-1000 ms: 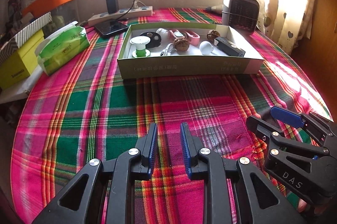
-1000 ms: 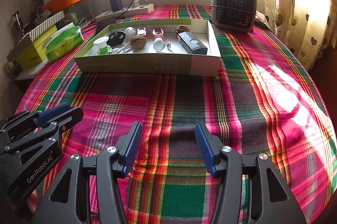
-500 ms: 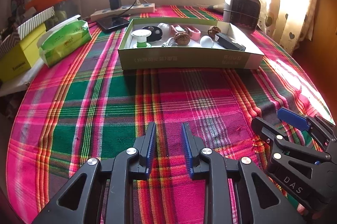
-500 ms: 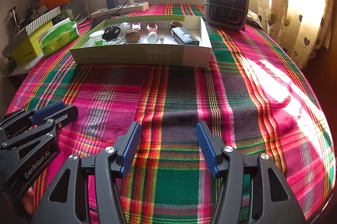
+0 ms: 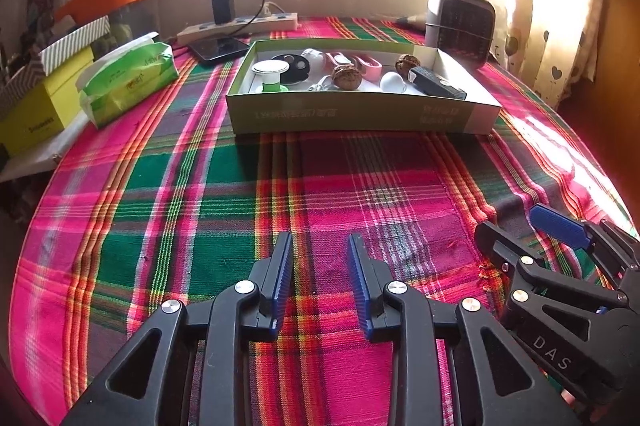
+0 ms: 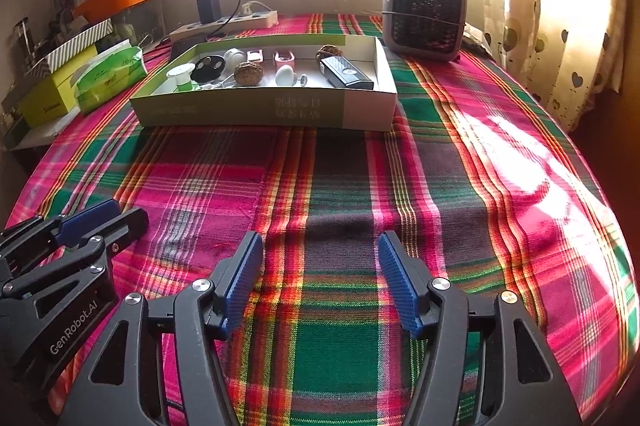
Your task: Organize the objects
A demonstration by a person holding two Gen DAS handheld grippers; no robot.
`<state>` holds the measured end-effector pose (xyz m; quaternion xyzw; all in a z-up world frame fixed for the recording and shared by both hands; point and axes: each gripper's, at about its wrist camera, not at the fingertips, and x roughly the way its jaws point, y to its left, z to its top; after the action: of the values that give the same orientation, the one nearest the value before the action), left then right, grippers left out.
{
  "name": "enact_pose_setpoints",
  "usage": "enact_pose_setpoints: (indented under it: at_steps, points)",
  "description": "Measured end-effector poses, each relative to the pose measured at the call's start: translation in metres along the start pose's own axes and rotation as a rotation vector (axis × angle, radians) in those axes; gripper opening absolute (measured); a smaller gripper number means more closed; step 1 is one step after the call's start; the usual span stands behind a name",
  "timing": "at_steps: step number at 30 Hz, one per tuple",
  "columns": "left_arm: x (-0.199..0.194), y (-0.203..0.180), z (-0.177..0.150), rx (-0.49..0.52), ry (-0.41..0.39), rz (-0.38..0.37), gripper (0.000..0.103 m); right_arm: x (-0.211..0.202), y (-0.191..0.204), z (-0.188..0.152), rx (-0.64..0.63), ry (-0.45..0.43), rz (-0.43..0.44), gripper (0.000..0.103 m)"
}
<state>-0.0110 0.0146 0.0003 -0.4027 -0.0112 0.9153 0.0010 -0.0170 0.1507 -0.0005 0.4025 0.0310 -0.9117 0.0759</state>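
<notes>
Blue ribbed pads line both tools. The left gripper hangs over the cloth with its jaws partly apart, having just been opening, and nothing lies between them. The right gripper has also just been opening; its jaws stand wide and hold nothing. Each tool shows at the edge of the other's view, just beside it.

Under them spreads a plaid tablecloth in pink, green and dark bands, bare near the tools and washed pale by sunlight on the right. Farther back, a window glares white above a beige sill wall, and a heart-print curtain hangs at the right.

Well apart from the tools sits an open cardboard box; the print on its front wall is too blurred to read. Inside lie a green-and-white spool, a black round piece, two walnuts, pink clips, a white egg-shaped piece and a black remote-like bar. Several small white items there are too small to name.

Behind the box stand a small grey heater, a power strip with a black charger, and a phone. To the left lie a green tissue pack and a yellow box, its left end cut off by the frame.
</notes>
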Motion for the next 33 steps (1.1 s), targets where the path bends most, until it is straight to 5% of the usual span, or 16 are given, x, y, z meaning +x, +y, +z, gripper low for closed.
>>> enact_pose_setpoints:
  at_steps: [33]
  points:
    - [0.0003, 0.0002, -0.0007, -0.006, -0.005, 0.005, 0.026, 0.0004, -0.0007, -0.0008, 0.001, -0.001, 0.002, 0.062]
